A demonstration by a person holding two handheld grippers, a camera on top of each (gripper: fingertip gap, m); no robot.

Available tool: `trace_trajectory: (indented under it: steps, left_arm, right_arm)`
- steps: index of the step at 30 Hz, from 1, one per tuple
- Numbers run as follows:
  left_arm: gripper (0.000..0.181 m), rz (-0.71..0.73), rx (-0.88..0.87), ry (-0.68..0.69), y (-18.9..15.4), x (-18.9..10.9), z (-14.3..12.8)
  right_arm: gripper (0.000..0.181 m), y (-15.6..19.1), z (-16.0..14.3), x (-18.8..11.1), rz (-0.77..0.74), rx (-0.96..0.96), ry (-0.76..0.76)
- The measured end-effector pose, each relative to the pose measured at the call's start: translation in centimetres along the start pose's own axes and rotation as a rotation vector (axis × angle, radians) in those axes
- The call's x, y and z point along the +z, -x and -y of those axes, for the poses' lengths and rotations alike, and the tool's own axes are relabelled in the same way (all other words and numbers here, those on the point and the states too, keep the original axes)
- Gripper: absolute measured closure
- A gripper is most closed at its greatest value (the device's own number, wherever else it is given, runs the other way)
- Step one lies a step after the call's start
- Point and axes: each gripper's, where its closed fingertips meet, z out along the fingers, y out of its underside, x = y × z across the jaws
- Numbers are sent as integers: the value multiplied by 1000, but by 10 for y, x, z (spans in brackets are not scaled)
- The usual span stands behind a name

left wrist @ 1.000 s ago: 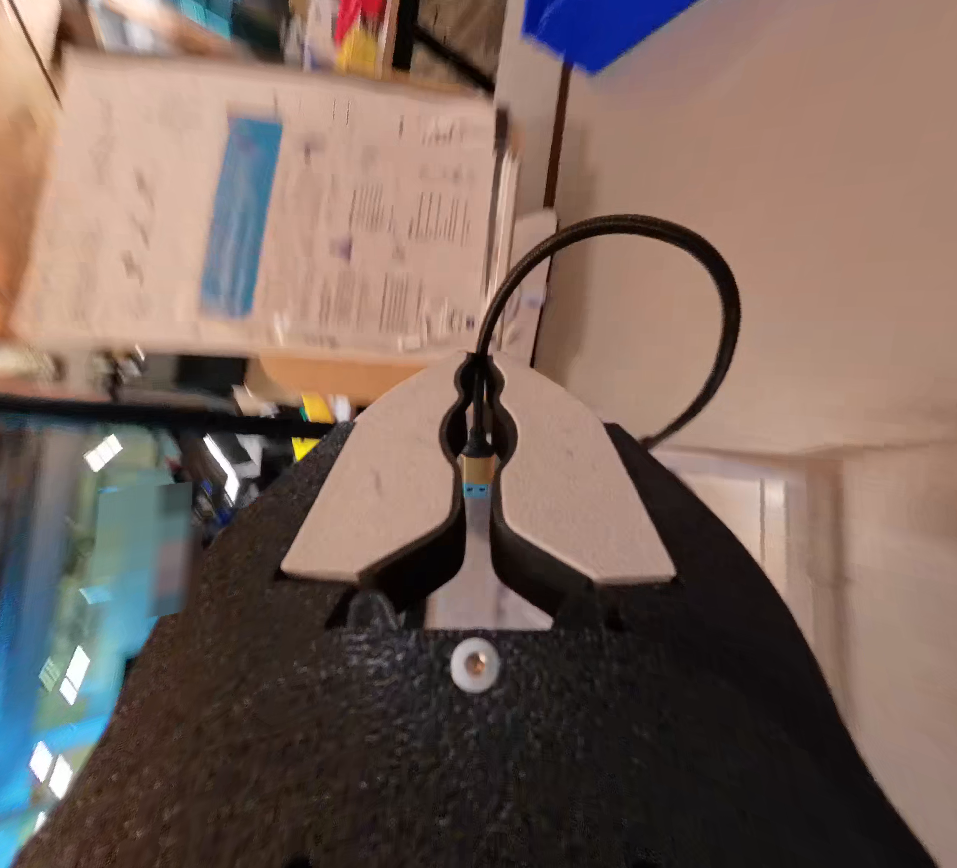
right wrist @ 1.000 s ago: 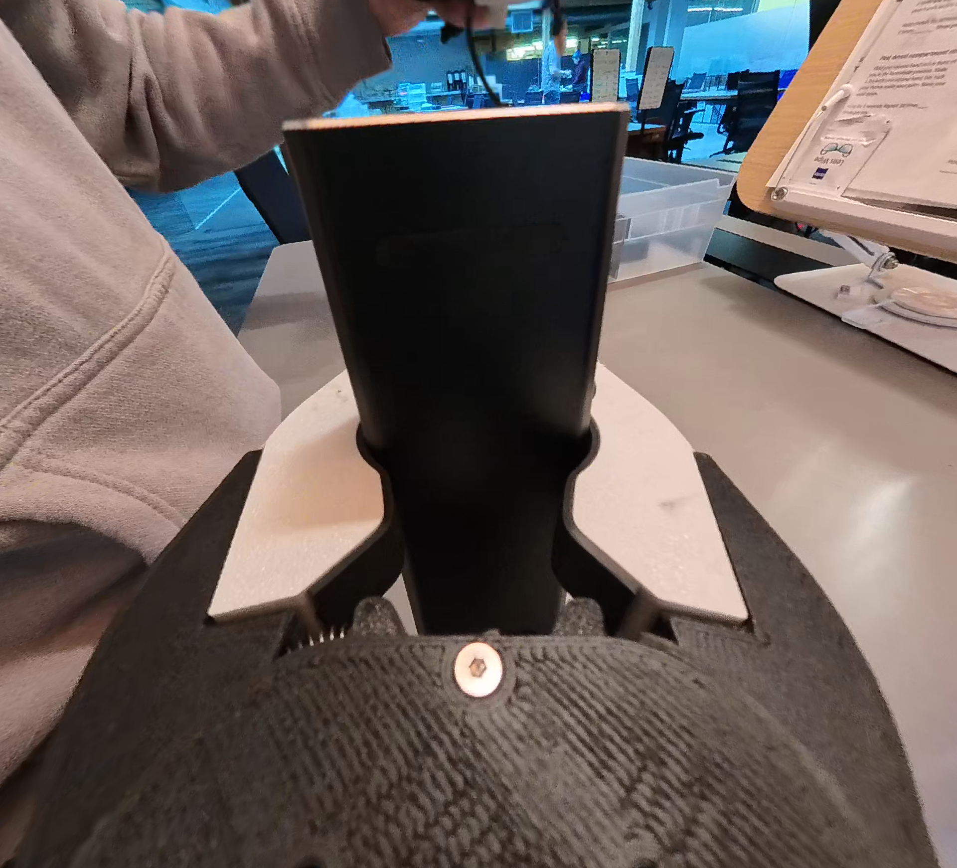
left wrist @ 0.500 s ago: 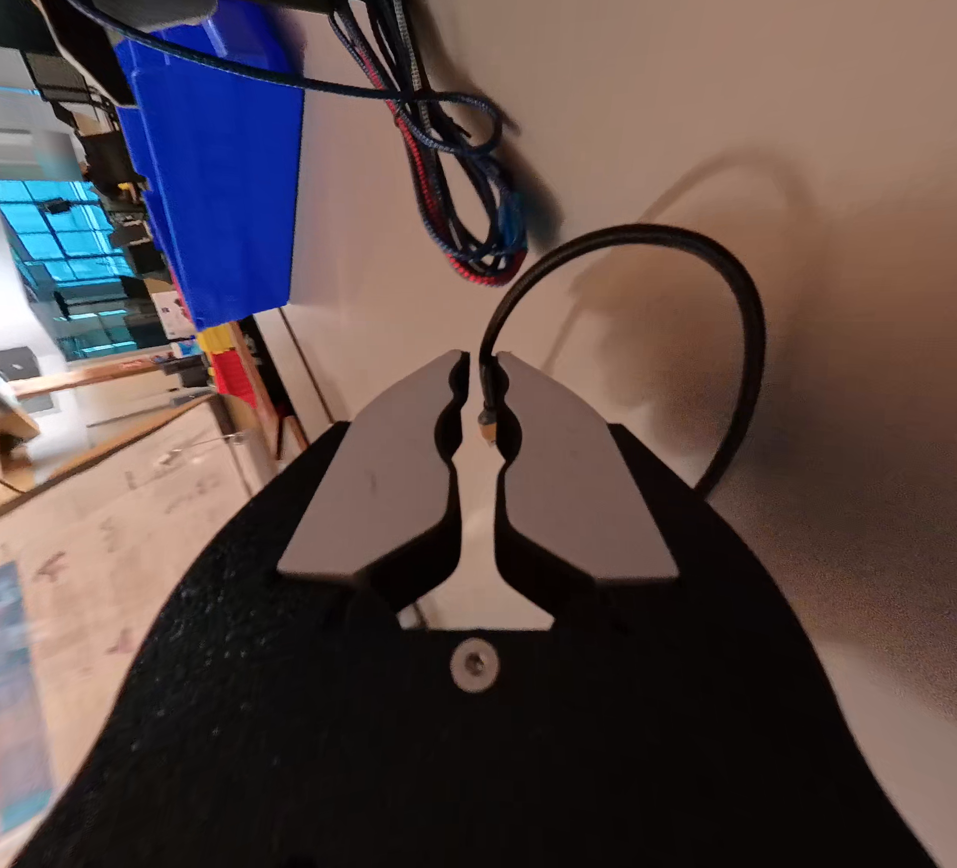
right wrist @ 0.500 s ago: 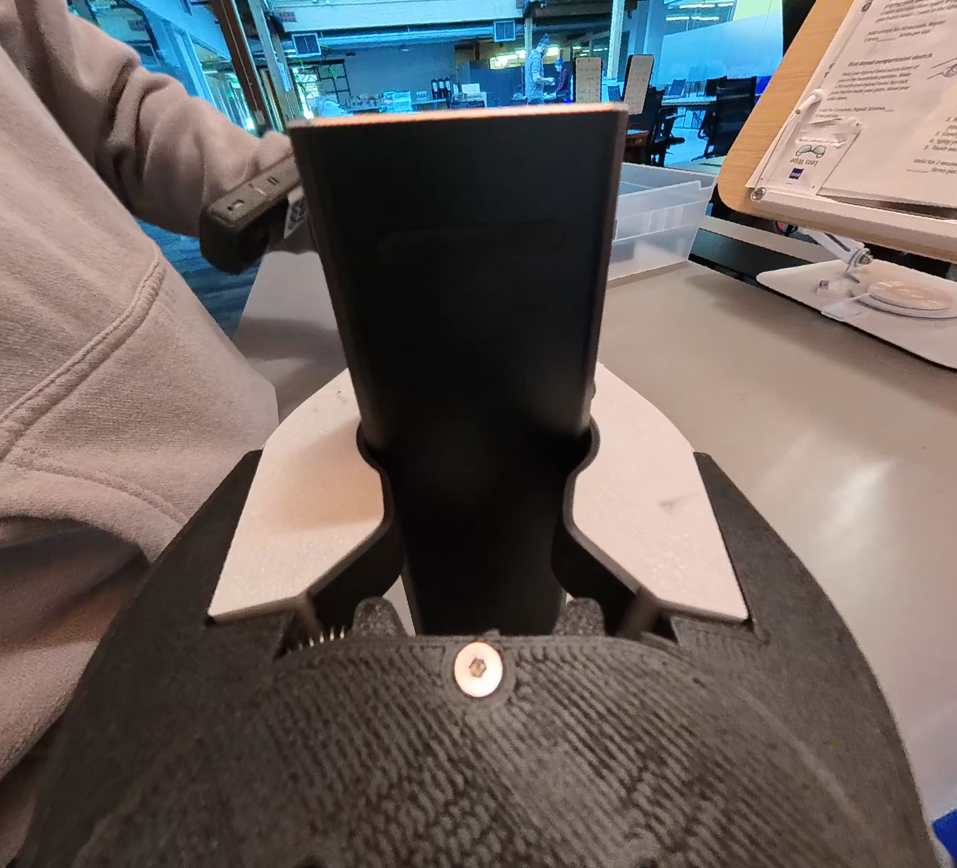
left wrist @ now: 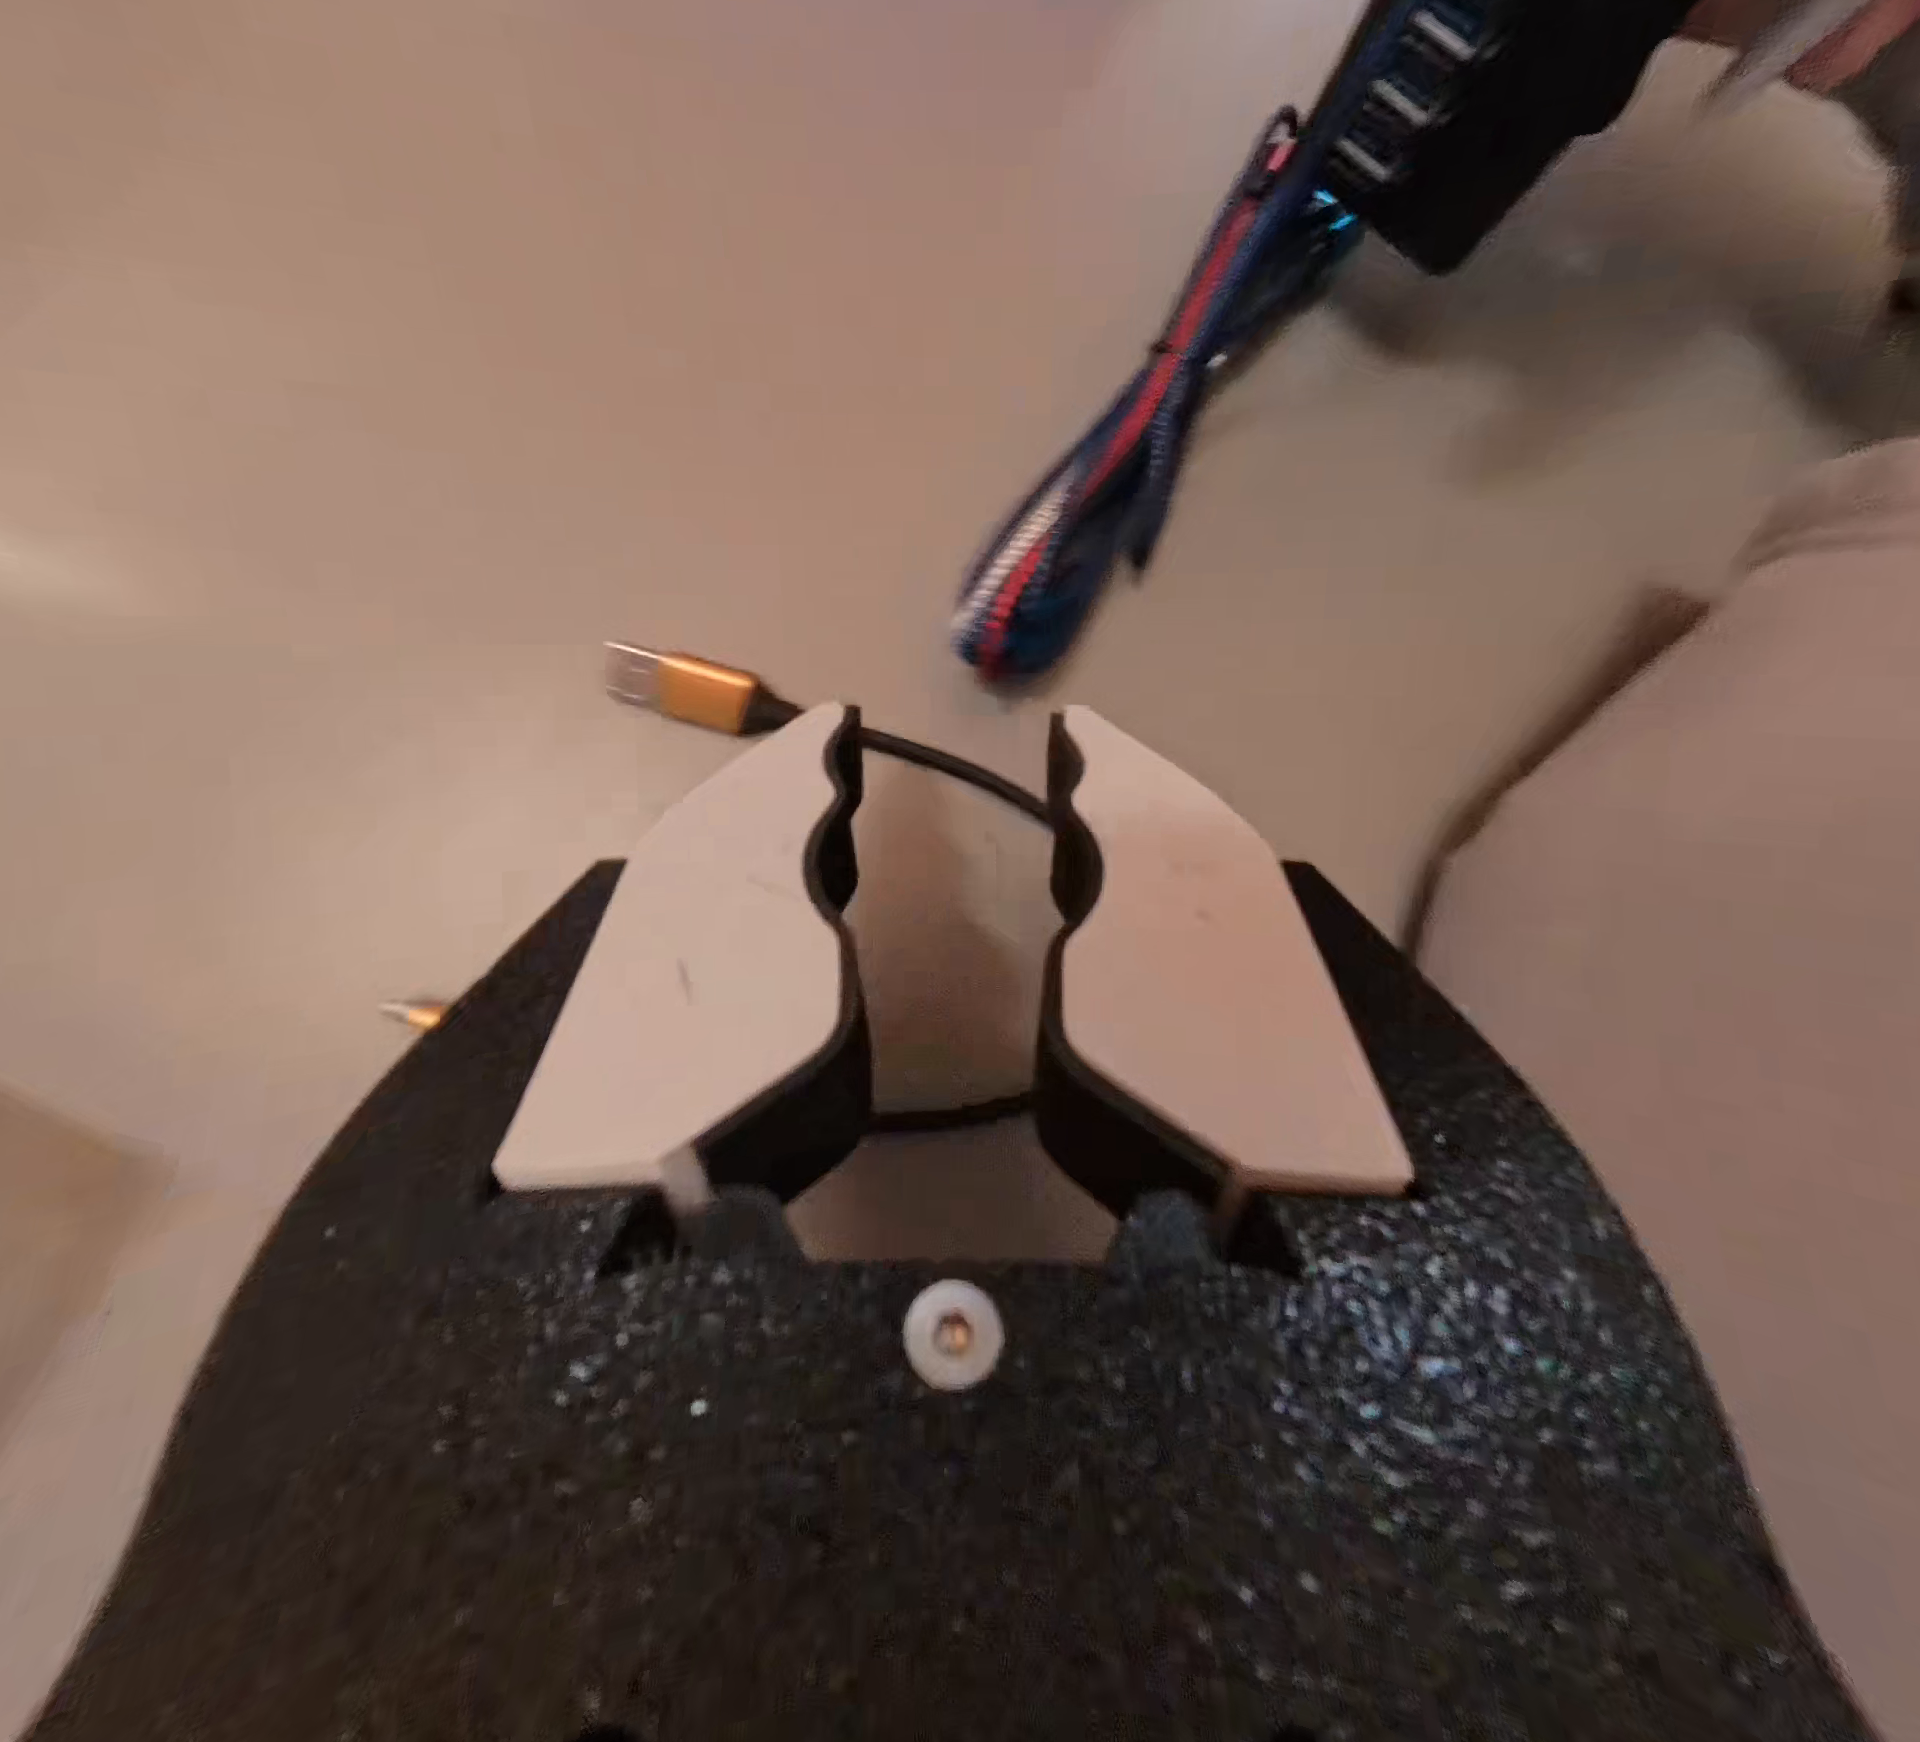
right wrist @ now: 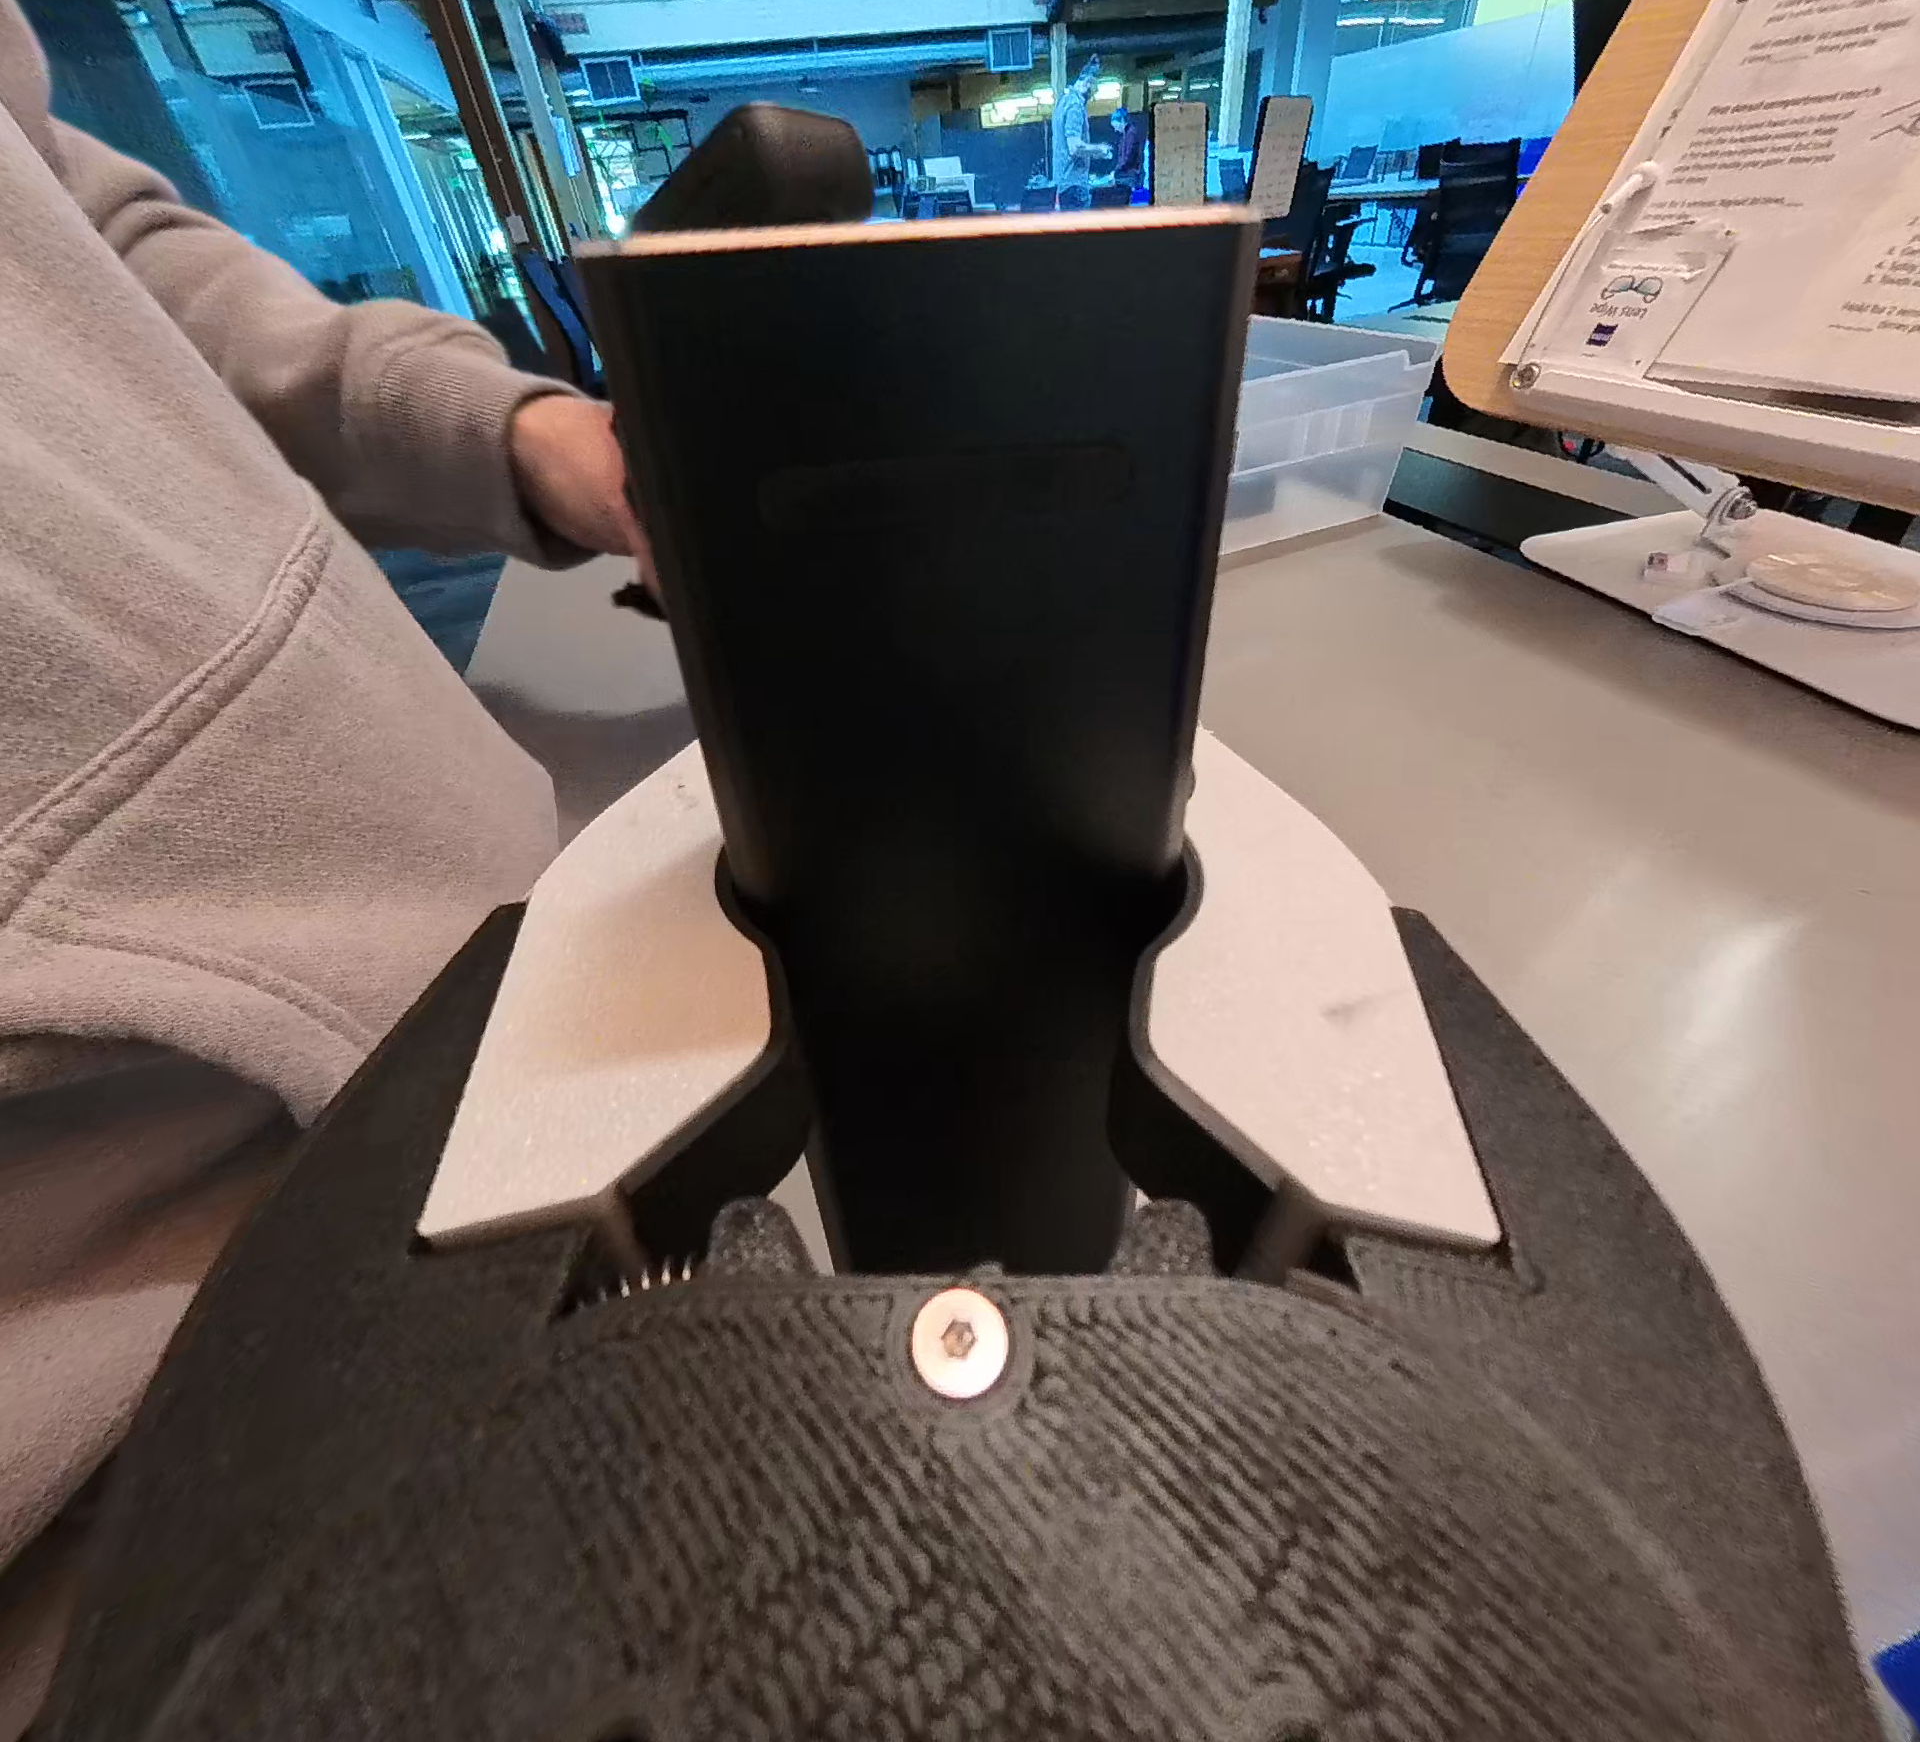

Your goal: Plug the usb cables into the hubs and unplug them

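My left gripper (left wrist: 951,726) is open just above the table. A black cable (left wrist: 940,770) with a gold USB plug (left wrist: 681,686) lies on the table; the cable runs across the gap between the pads, which do not press on it. A second small gold plug (left wrist: 416,1013) shows at the left. My right gripper (right wrist: 951,757) is shut on a black USB hub (right wrist: 935,601), held upright. The hub also shows in the left wrist view (left wrist: 1507,30), with a row of ports and a bundle of red and blue cables (left wrist: 1122,487) hanging from it.
A person's hand (right wrist: 571,477) and grey sleeve (right wrist: 208,653) are at the left. A document stand with papers (right wrist: 1714,186) and a clear plastic bin (right wrist: 1320,414) stand at the back right. The beige table (left wrist: 416,238) stretches ahead.
My left gripper swung down towards the table, opened and let go of the black cable, whose gold plug now lies on the table. My right gripper keeps hold of the hub.
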Motion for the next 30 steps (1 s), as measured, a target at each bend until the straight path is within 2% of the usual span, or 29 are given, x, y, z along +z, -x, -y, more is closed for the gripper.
trace_trajectory:
  steps: [2, 6, 8, 10, 14, 18, 22, 26, 28, 29, 30]
  left_arm:
    - [143, 2, 11, 68, -10, 10, -12]
    - [145, 114, 84, 209, -11, 23, -38]
    - [146, 156, 113, 217, -11, 25, -41]
    - [164, 158, 109, 213, -12, 27, -40]
    - [179, 113, 87, 195, -13, 29, -39]
    - [179, -60, -81, 93, -23, 12, -23]
    - [179, -247, -305, -100, -17, -36, 19]
    - [179, -650, -647, -373, -11, -96, 66]
    - [179, -809, -818, -427, 2, -106, 66]
    - [179, -811, -864, -403, 10, -100, 57]
    - [179, -741, -891, -373, 21, -87, 43]
  right_arm:
    - [108, -1, 0, 0, -2, -1, 4]
    - [108, -2, -1, -1, -6, 0, 11]
    - [108, -1, -1, -2, -6, -2, 15]
    - [108, -2, -1, -2, -10, -2, 15]
    - [108, -2, 0, -1, -11, -1, 10]
    - [108, -2, 1, -4, -17, -15, 19]
    - [108, -4, 7, -14, -35, -17, -9]
    - [108, -4, 6, -19, -44, -25, -10]
    - [108, -5, 7, -19, -40, -13, -23]
    - [108, -6, 6, -19, -46, -11, -25]
    - [108, -7, 5, -18, -50, -13, -21]
